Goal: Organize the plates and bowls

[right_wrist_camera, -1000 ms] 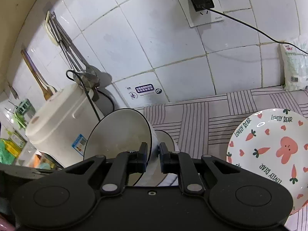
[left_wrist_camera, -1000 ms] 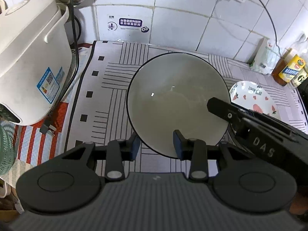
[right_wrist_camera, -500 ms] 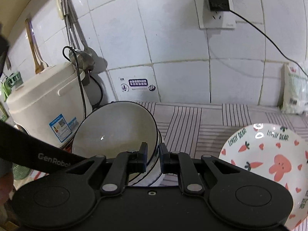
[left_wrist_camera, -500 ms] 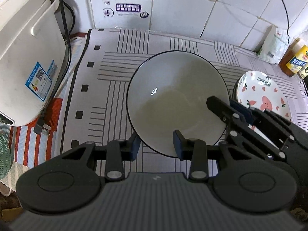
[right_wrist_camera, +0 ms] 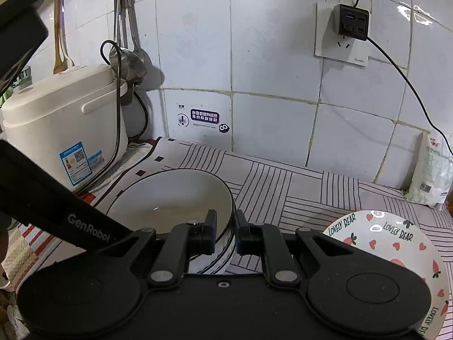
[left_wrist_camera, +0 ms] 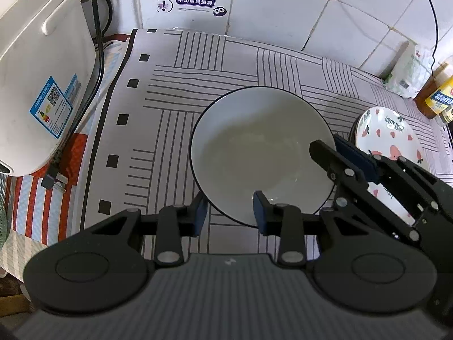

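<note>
A white bowl [left_wrist_camera: 254, 153] with a thin dark rim hangs level, low over the striped cloth [left_wrist_camera: 175, 90]; whether it touches the cloth I cannot tell. My left gripper [left_wrist_camera: 229, 212] straddles its near rim, one finger outside and one inside, and the bowl stays fixed to it. At the bowl's right rim my right gripper [left_wrist_camera: 328, 144] is clamped. In the right wrist view that gripper [right_wrist_camera: 226, 226] is shut on the rim of the bowl [right_wrist_camera: 170, 195]. A plate [left_wrist_camera: 388, 138] printed with hearts and carrots lies to the right, also seen close by in the right wrist view [right_wrist_camera: 396, 243].
A white rice cooker [left_wrist_camera: 36, 85] stands at the left, its loose plug [left_wrist_camera: 53, 181] lying on the cloth. A white bag [left_wrist_camera: 407, 76] and a yellow-labelled bottle [left_wrist_camera: 441, 96] stand at the back right. Ladles [right_wrist_camera: 127, 56] and a socket [right_wrist_camera: 351, 22] are on the tiled wall.
Both grippers sank toward the cloth with the bowl between them. The right gripper rolled, so the bowl went from steeply tilted to level. The plate now lies closer to it.
</note>
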{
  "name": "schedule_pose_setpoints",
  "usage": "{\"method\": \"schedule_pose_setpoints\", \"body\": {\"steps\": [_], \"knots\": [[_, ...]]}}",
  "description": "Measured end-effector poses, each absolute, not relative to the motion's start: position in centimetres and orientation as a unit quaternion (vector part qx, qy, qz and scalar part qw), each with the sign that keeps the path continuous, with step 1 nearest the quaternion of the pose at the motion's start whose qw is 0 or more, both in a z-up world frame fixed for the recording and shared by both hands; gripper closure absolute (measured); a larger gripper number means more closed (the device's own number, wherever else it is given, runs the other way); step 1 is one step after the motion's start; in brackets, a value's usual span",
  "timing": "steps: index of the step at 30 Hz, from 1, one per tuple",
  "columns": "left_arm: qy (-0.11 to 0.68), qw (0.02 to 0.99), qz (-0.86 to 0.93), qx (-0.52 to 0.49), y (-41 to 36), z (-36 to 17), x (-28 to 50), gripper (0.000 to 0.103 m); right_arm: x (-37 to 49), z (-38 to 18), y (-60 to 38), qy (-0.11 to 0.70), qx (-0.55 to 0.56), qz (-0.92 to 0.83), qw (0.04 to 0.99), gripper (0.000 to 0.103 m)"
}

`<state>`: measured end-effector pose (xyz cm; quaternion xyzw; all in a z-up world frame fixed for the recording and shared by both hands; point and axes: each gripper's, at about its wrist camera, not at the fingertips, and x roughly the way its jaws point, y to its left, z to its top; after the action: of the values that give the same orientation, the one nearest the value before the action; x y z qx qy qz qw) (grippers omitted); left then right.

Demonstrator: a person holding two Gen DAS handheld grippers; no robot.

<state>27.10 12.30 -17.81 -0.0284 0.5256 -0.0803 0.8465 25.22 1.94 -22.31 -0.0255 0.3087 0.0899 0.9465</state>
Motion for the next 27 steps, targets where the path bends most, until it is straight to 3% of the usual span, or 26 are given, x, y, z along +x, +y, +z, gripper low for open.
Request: {"method": "schedule_pose_setpoints", "body": {"steps": [2,5,7,16,27], "knots": [[0.522,0.849,-0.080,-0.031,12.4,-17.6,26.9,0.066,25.3,-21.9,1.4,0.324,0.000,0.087,0.942,0.086],[0.518,0.850,-0.084,-0.050,12.9,-16.8,26.2,0.062,25.1,-21.1,0.5,0.340,0.050,0.070,0.936,0.074],[0.510,0.853,-0.094,-0.053,13.1,-15.9,25.3,0.062,24.4,-20.3,0.0,0.341,0.062,0.078,0.935,0.073],[0.488,0.865,-0.116,-0.016,13.1,-13.2,21.3,0.055,20.8,-16.3,-1.2,0.336,0.048,0.052,0.939,0.062],[0.475,0.870,-0.134,0.002,14.6,-12.9,17.7,0.055,16.4,-14.7,-0.5,0.340,-0.001,0.059,0.939,0.054]]}}
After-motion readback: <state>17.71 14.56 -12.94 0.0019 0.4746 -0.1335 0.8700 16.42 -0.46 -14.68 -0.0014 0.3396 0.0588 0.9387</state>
